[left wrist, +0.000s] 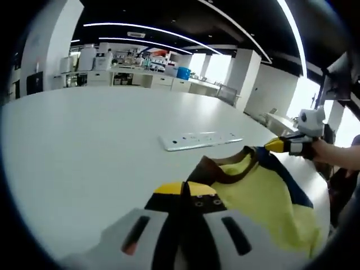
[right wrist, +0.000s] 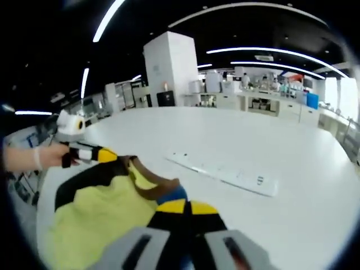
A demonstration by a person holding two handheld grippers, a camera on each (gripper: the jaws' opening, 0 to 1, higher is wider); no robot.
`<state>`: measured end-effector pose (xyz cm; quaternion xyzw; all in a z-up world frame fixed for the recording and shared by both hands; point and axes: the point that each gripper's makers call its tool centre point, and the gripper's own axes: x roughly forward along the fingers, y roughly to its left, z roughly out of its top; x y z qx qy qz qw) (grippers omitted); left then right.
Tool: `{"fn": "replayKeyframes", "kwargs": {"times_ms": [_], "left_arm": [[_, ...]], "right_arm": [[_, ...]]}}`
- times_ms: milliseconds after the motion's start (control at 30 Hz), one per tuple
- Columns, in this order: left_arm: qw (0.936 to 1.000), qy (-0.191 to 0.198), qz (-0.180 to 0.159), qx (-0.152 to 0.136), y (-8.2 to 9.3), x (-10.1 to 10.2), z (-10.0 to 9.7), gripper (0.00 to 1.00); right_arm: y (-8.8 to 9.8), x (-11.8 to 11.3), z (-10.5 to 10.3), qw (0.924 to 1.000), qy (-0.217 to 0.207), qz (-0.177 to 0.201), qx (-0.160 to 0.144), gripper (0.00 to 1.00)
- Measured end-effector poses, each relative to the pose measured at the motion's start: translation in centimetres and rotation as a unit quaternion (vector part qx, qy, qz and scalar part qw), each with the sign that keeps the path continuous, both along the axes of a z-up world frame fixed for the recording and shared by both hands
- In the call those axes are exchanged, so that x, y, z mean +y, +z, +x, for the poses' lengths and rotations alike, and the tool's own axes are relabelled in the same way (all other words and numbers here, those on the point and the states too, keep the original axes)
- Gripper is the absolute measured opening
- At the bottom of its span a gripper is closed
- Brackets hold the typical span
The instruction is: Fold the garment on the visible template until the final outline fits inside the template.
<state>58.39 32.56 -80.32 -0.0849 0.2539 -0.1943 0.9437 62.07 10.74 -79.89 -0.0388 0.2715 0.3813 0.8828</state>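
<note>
Both tongs [left wrist: 184,190] [right wrist: 187,208] pinch the yellow, brown-collared garment's [left wrist: 253,194] top edge.

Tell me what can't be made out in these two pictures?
- Lower part of the yellow garment: cut off by the edge in both views.
- Cloth at the left tongs: their own tips hide it, left gripper view.
- Markings on the white strip: too small.
- Far counters: blurred.

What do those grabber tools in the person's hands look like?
Each gripper has black fingers with yellow tips rising from a pale grey body with dark slots. That goes for the left gripper and the right gripper. A white box sits on top of each. One hand seems to wear a white glove.
</note>
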Motion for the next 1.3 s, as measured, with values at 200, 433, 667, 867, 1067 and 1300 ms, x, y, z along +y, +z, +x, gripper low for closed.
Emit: {"fn": "replayKeyframes", "kwargs": {"times_ms": [200, 433, 667, 867, 1067, 1300], "left_arm": [[0.9999, 0.007, 0.003, 0.011, -1.7, 0.4, 0.7, 0.0], [0.9994, 0.003, 0.025, 0.022, -2.8, 0.5, 1.2, 0.0], [0.9992, 0.001, 0.029, 0.03, -3.2, 0.9, 1.2, 0.0], [0.9981, 0.003, 0.059, 0.018, -2.2, 1.8, 0.9, 0.39], [0.9977, -0.035, 0.058, 0.001, -0.4, 0.6, -0.1, 0.56], [0.9955, -0.07, 0.064, -0.011, 0.9, -0.3, -1.3, 0.8]], "right_arm": [[-2.2, 0.0, 0.4, 0.9997, -0.004, -0.016, 0.018, 0.0], [-3.7, -0.2, 0.5, 0.999, -0.003, -0.031, 0.033, 0.0], [-4.3, -0.3, 0.3, 0.9982, -0.004, -0.043, 0.042, 0.0], [-3.3, -0.6, -0.2, 0.9983, -0.012, -0.036, 0.043, 0.12], [-1.6, -0.6, -0.7, 0.9991, -0.01, -0.015, 0.038, 0.44], [-0.4, -0.7, -2.8, 0.9991, 0.016, -0.017, 0.037, 0.7]]}}
